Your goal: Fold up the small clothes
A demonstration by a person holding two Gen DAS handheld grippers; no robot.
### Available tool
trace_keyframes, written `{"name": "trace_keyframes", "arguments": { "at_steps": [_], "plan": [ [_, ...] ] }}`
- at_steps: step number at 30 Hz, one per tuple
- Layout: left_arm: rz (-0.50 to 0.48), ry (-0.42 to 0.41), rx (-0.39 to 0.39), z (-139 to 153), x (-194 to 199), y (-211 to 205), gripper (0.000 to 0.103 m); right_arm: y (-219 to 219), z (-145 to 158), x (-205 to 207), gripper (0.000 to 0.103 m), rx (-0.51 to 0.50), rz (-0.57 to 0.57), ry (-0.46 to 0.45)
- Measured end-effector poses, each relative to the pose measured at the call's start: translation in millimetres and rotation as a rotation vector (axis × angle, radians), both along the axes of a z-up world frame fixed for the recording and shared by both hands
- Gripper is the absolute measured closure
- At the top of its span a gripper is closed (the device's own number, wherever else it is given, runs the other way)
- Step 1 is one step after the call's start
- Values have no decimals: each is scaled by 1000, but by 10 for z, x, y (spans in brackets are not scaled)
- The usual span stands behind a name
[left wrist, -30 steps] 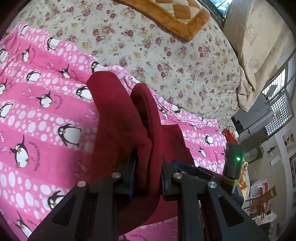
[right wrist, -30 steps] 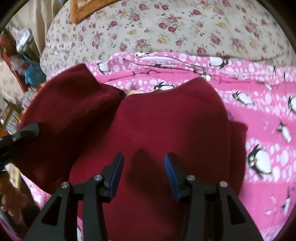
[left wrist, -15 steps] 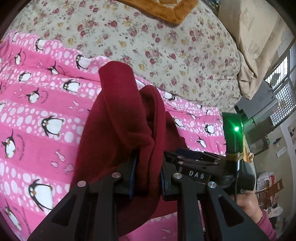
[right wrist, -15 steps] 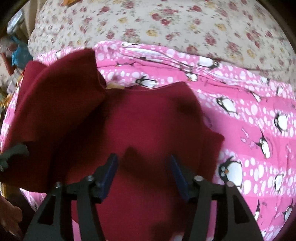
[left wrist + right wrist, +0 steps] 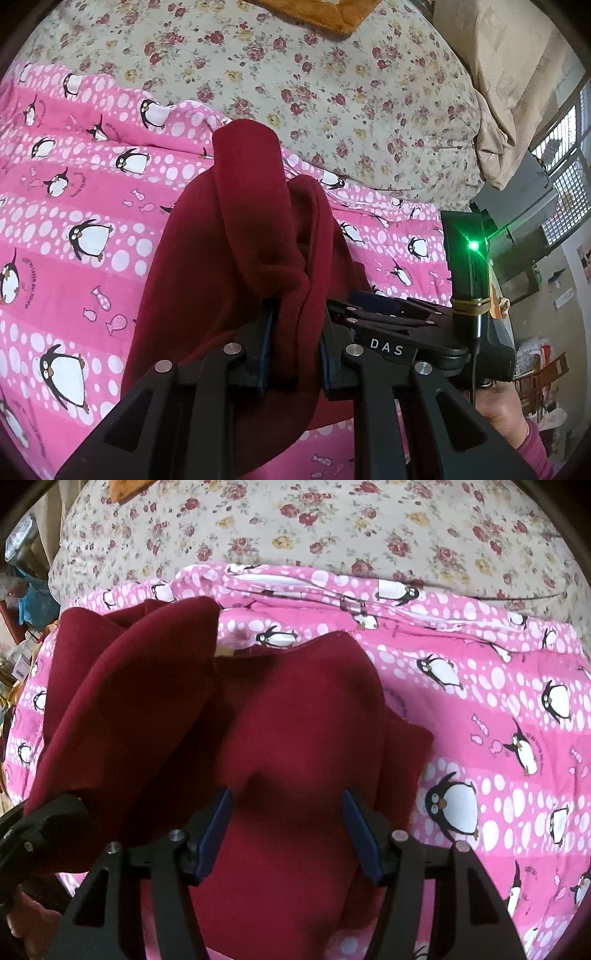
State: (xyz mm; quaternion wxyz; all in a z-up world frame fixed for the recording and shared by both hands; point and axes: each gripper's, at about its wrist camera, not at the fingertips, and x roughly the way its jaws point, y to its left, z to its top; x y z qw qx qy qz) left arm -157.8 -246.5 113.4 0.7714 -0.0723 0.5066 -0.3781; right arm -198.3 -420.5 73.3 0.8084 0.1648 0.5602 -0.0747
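Note:
A dark red fleece garment (image 5: 306, 709) lies on a pink penguin blanket (image 5: 498, 709). My left gripper (image 5: 295, 332) is shut on a bunched fold of the garment (image 5: 251, 229) and holds it raised off the blanket. In the right wrist view that lifted fold (image 5: 122, 686) hangs at the left, and the left gripper (image 5: 48, 819) shows at the lower left edge. My right gripper (image 5: 288, 805) hovers open over the flat middle of the garment, with nothing pinched between its blue pads (image 5: 216, 823). In the left wrist view the right gripper (image 5: 343, 312) sits just right of the fold.
A floral quilt (image 5: 332, 74) lies beyond the blanket, with an orange cushion (image 5: 332, 14) on it. Beige fabric (image 5: 517, 92) drapes at the far right. A person's hand (image 5: 498, 406) holds the right gripper. Room clutter (image 5: 22, 602) lies past the bed's left edge.
The right gripper's jaws have spread wider above the garment. The left gripper has carried the raised fold across, closer to the right gripper and over the garment's left side.

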Motion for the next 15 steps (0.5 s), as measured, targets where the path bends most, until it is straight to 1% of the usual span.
{"name": "trace_keyframes", "arguments": {
  "at_steps": [6, 8, 10, 15],
  "plan": [
    [-2, 7, -2, -17, -1, -6, 103, 12, -15, -17, 38, 3, 2, 1],
    [4, 12, -12, -13, 7, 20, 103, 0, -14, -22, 37, 21, 4, -12],
    [10, 16, -22, -5, 16, 48, 103, -54, -26, -89, 34, 75, -13, -48],
    [11, 16, -24, 25, 19, 73, 103, -270, -48, -424, 33, 226, -89, -166]
  ]
}}
